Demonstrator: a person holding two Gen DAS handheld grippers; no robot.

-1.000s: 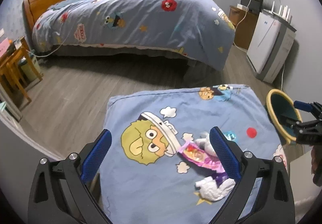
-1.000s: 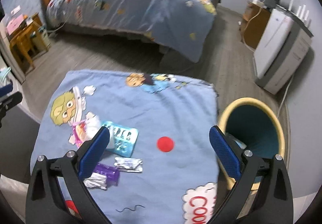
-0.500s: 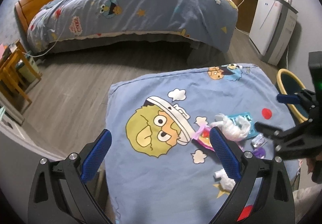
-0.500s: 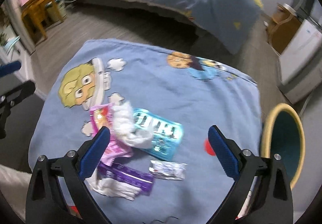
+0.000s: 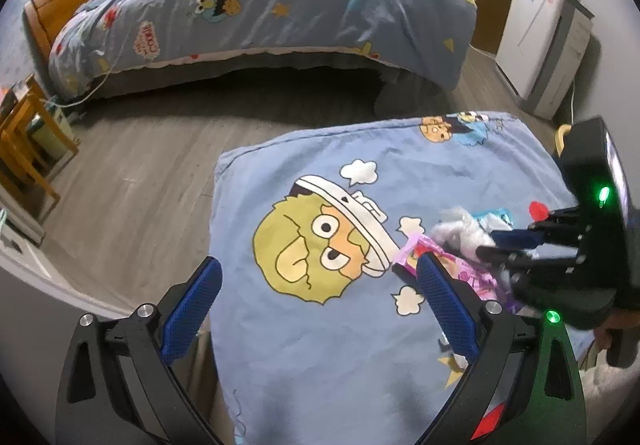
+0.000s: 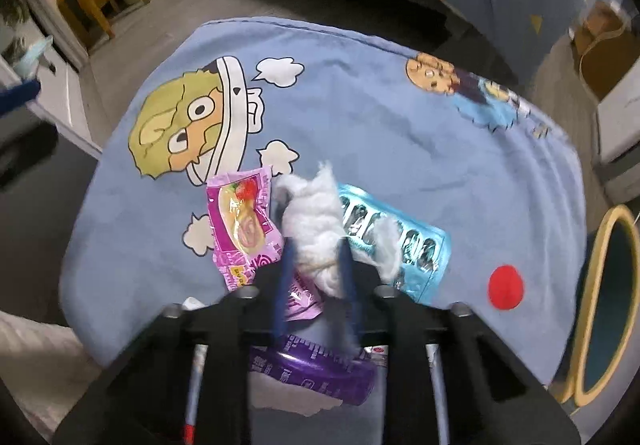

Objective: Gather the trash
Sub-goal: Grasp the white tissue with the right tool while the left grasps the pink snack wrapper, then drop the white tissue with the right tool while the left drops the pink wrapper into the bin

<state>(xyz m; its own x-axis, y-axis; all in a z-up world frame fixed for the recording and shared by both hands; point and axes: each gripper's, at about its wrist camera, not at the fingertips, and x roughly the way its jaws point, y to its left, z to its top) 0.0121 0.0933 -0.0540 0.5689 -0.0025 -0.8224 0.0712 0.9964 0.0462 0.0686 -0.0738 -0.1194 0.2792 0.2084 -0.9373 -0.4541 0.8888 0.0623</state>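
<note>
The right gripper (image 6: 316, 251) points steeply down at the surface (image 6: 380, 133), which is covered by a blue cartoon-print cloth. Its jaws have just been closing and now stand narrow, with the blue pads pressing on either side of a crumpled white tissue wad (image 6: 316, 217). In the left wrist view the right gripper (image 5: 486, 247) enters from the right edge, fingertips in the same white wad (image 5: 460, 231).

The tissue wad lies near the front of the surface, at the centre of a small cluster of trash. Just to its left lies a pink plastic snack wrapper (image 6: 242, 225), partly under the gripper. To its right, touching the wad, lies a light-blue foil blister pack (image 6: 404, 241). Below the gripper body lies a purple foil wrapper (image 6: 316, 373), resting on a second piece of white paper.

A round bin with a yellow rim and teal interior (image 6: 608, 305) stands on the floor beside the right edge of the surface.

The left gripper (image 5: 316, 305) hovers above the left part of the surface. Its jaws stand wide apart with nothing between them.
</note>
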